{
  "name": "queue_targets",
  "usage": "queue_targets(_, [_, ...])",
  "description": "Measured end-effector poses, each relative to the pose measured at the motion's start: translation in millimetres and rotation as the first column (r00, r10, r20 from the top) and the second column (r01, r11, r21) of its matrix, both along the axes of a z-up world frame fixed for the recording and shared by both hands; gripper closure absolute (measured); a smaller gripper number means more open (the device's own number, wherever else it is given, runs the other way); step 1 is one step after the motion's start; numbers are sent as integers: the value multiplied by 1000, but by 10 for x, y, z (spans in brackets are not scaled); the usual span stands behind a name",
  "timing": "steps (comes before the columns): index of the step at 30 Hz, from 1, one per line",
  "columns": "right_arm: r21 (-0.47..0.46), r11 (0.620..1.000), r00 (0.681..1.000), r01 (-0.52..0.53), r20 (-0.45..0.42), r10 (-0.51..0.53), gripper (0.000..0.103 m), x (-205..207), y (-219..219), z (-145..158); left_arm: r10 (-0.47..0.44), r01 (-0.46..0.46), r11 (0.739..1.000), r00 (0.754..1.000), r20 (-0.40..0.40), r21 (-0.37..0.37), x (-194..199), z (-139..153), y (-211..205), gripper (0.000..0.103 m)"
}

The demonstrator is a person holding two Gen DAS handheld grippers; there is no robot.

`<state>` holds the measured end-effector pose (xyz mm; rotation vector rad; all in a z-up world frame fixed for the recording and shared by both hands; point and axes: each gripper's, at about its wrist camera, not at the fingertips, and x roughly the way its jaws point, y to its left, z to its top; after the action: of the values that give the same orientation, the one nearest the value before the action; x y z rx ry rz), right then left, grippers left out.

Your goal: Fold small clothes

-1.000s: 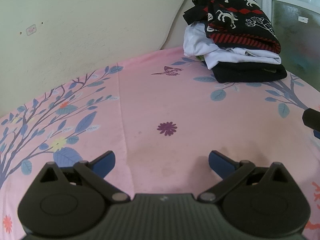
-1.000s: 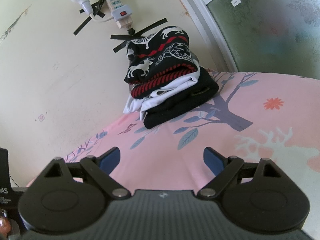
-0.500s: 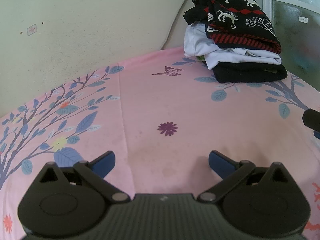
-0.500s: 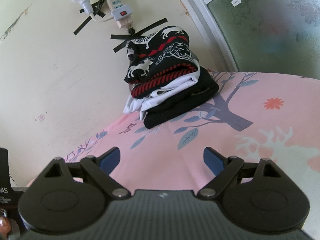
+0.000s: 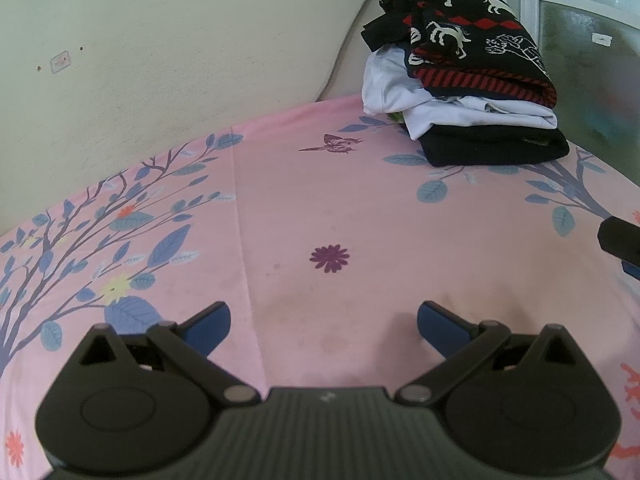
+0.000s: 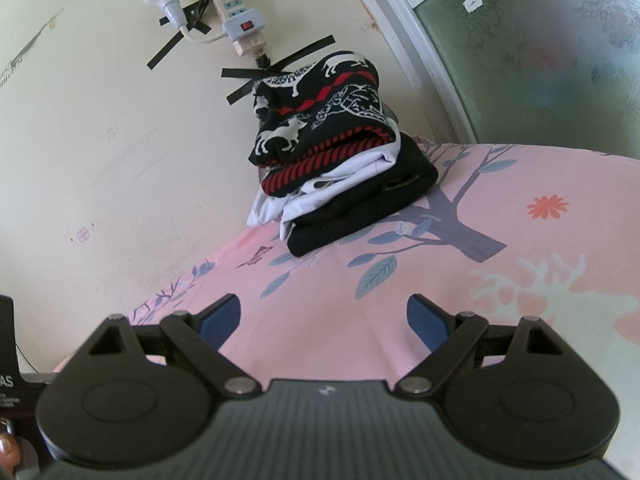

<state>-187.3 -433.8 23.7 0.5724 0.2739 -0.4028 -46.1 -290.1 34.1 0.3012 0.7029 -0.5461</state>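
1. Left wrist view: left gripper (image 5: 324, 322) wide open, empty, above the pink bedsheet (image 5: 320, 200).
2. Right gripper (image 6: 323, 316) likewise spread, holding nothing.
3. Folded clothes stack (image 5: 460, 76) at the sheet's far corner by the wall; no unfolded garment visible, so folding appears finished.

You see matt black plastic on the left gripper (image 5: 324, 322), soft printed cotton on the pink sheet (image 5: 360, 208), a knitted patterned sweater (image 6: 320, 120), frosted glass in the window (image 6: 540, 48)
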Motion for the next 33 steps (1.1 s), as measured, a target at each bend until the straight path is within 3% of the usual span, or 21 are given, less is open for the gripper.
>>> queue_targets(33, [0,1000,1000,-1,3,1,20,13,18,-47,4,-3,1000,1000,5,-2,-12,11,-18,0])
